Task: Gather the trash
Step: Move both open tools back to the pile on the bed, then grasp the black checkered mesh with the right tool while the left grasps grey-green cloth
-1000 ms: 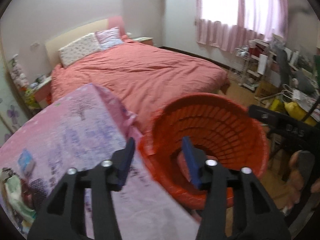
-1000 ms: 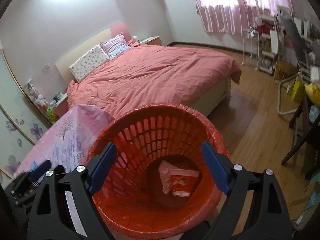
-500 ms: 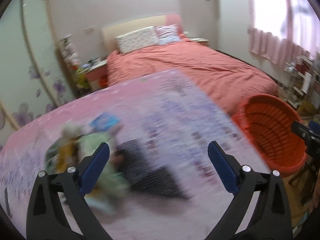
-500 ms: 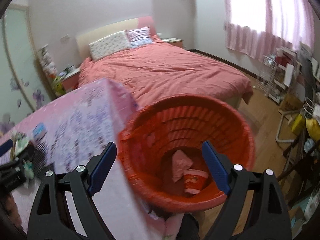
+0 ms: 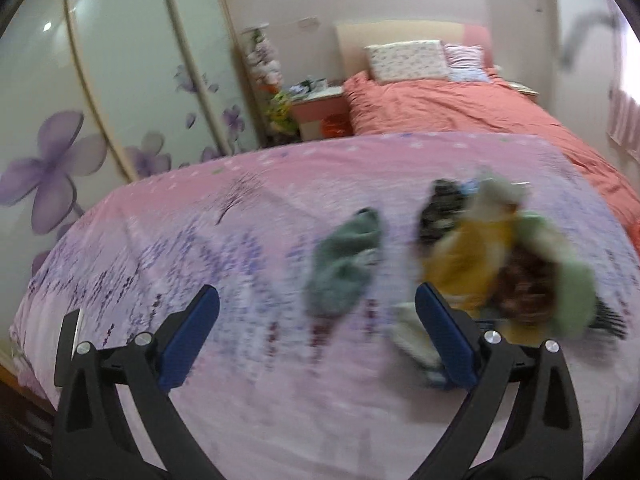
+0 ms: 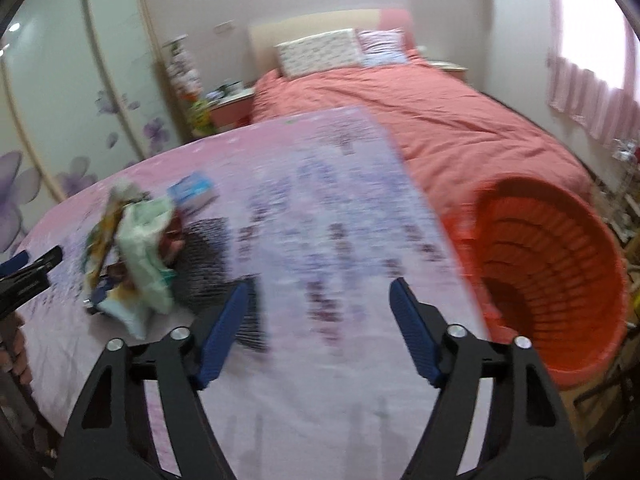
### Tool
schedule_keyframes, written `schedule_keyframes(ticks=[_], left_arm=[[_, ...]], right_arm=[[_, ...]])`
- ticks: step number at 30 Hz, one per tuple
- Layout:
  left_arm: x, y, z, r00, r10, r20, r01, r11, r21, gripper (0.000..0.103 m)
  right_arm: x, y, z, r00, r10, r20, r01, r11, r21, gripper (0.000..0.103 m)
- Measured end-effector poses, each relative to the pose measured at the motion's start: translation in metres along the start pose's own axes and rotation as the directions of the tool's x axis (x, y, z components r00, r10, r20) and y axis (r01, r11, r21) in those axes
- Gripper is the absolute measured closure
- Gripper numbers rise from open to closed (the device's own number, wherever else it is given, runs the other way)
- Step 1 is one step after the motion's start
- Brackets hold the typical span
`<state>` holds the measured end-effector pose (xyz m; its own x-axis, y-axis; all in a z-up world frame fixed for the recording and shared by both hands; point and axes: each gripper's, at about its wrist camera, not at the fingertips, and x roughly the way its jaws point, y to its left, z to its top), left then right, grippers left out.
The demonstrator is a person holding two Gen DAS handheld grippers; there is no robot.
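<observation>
Inventory by count:

- Grippers: two. Left gripper (image 5: 316,340), right gripper (image 6: 318,328).
- Basket (image 6: 552,280): one, orange, at 3 o'clock in the right wrist view.
- Pillows: two, at 12 o'clock, first pillow (image 6: 318,56), second pillow (image 6: 382,46).
- Bed (image 6: 440,120): one.
- Table (image 6: 320,380): one.
- Trash pile (image 5: 500,264): one; item count cannot be told through blur.
- Grey-green wad (image 5: 344,264): one, lying apart from the pile.

Open left claw (image 5: 316,338), blurred, perhaps wrappers (image 5: 504,264)
</observation>
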<state>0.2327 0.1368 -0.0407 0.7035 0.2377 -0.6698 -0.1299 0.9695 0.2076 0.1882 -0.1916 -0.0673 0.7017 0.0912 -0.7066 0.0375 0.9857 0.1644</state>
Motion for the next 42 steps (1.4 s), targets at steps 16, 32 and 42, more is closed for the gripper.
schedule_keyframes(ticks=[16,32,42], left_arm=[[0.083,-0.001,0.023,0.993,-0.088,-0.082,0.085,0.996,-0.035,0.03],[0.11,-0.011,0.023,0.984,-0.12,-0.132,0.112,0.992,-0.064,0.041],[0.113,-0.011,0.025,0.983,-0.122,-0.135,0.114,0.991,-0.066,0.041]], right_arm=[[0.067,0.077,-0.004,0.988,0.06,-0.142,-0.081,0.985,-0.149,0.069],[0.069,0.013,0.015,0.989,-0.129,-0.076,0.127,0.991,-0.029,0.091],[0.071,0.017,0.013,0.988,-0.137,-0.072,0.136,0.991,-0.016,0.087]])
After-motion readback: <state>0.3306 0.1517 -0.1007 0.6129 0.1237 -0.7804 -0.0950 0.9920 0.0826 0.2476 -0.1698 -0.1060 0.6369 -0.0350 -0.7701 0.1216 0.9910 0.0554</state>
